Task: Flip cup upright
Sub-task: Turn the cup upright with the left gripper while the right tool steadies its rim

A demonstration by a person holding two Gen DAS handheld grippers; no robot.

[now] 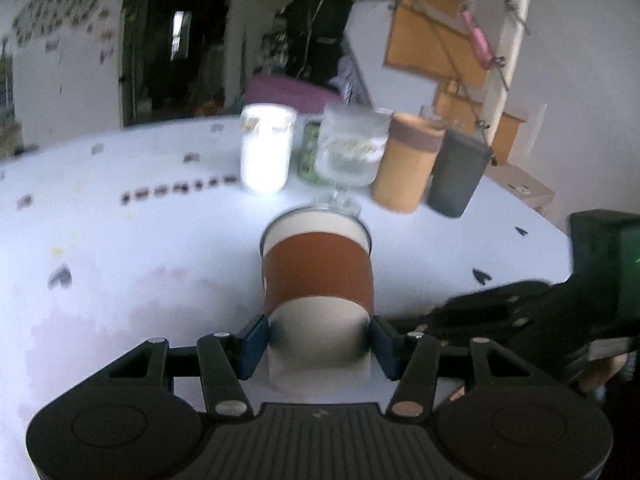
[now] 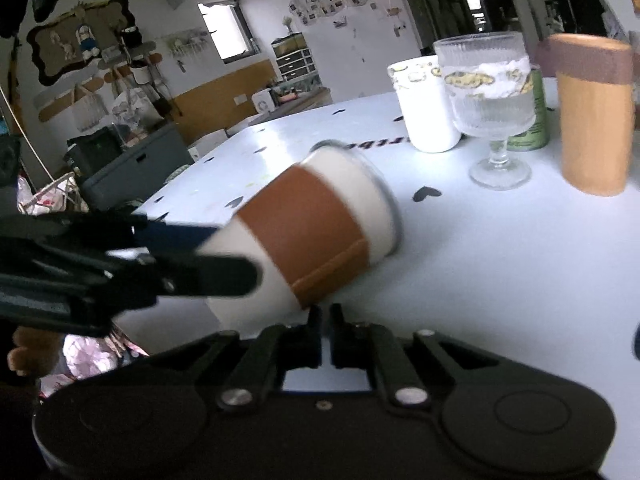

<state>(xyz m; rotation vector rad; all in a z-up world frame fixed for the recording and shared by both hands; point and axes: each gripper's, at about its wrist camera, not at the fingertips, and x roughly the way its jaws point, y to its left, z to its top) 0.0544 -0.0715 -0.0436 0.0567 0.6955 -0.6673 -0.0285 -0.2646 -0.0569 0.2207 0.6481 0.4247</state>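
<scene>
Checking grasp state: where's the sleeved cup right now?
The sleeved cup is clamped at its base in the left gripper, tilted above the table, just before the stemmed glass.

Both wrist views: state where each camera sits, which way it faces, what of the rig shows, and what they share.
Left wrist: sits behind the left gripper, facing across the white table; its fingers clamp the base of the white cup with a brown sleeve; the right gripper shows at right.
Right wrist: sits behind the right gripper, nearly shut and empty, facing the cup's side.
Shared: cup, ribbed stemmed glass, tan wooden tumbler.
</scene>
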